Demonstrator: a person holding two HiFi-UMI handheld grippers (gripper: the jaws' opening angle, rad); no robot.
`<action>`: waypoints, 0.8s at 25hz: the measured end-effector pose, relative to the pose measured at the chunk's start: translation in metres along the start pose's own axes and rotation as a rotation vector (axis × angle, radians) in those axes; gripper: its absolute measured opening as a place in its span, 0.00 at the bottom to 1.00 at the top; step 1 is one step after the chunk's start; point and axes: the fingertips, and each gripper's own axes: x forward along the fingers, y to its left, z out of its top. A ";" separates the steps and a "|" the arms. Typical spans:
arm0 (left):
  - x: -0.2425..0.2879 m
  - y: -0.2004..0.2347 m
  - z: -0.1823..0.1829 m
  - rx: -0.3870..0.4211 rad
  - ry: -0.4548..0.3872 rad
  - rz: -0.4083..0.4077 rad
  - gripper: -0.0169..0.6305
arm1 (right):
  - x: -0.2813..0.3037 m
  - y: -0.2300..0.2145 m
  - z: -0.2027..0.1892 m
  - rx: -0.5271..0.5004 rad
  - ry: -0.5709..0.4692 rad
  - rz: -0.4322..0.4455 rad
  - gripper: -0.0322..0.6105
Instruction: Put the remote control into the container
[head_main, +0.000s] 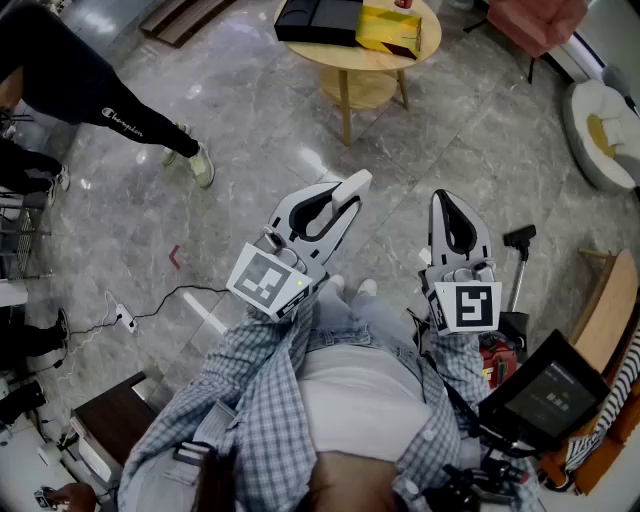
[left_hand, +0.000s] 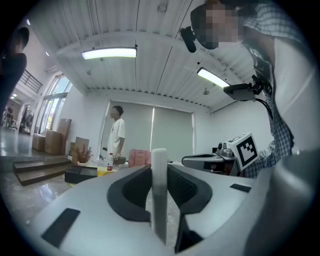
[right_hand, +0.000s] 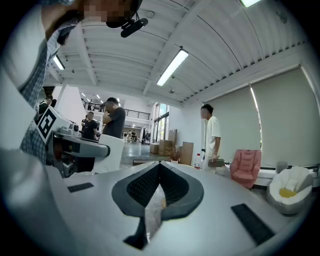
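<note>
Closest in, my left gripper (head_main: 352, 188) is pinching the white remote control (left_hand: 159, 190). It stands on edge between the dark pads, and both are pressed against its sides. My right gripper (right_hand: 160, 169) sits just beside the left one. Its jaws are pressed together, tips touching, nothing in them. Both tools point out roughly level from my checked sleeves (head_main: 280, 360) over the grey marble floor (head_main: 250, 130).

Down on the floor to my left lies a white power strip (head_main: 124, 320) with a black cable trailing off it. Further out on that side, a person's legs in black leggings (head_main: 90, 100) cross the corner.

Farthest ahead is the round wooden table (head_main: 350, 55). The black container (head_main: 318, 18) rests on it with a yellow box (head_main: 390, 28) just beside it. The remote control is well apart from that container, clamped in my left gripper.
</note>
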 end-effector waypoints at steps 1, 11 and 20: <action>0.000 -0.001 0.001 0.002 0.000 0.000 0.17 | -0.001 0.000 0.001 -0.002 -0.001 0.001 0.06; -0.006 -0.001 0.001 0.007 0.003 0.025 0.17 | -0.001 0.005 0.009 -0.035 -0.022 0.012 0.06; -0.001 -0.009 0.001 0.008 0.012 0.043 0.17 | -0.010 -0.008 0.002 -0.022 -0.009 0.018 0.06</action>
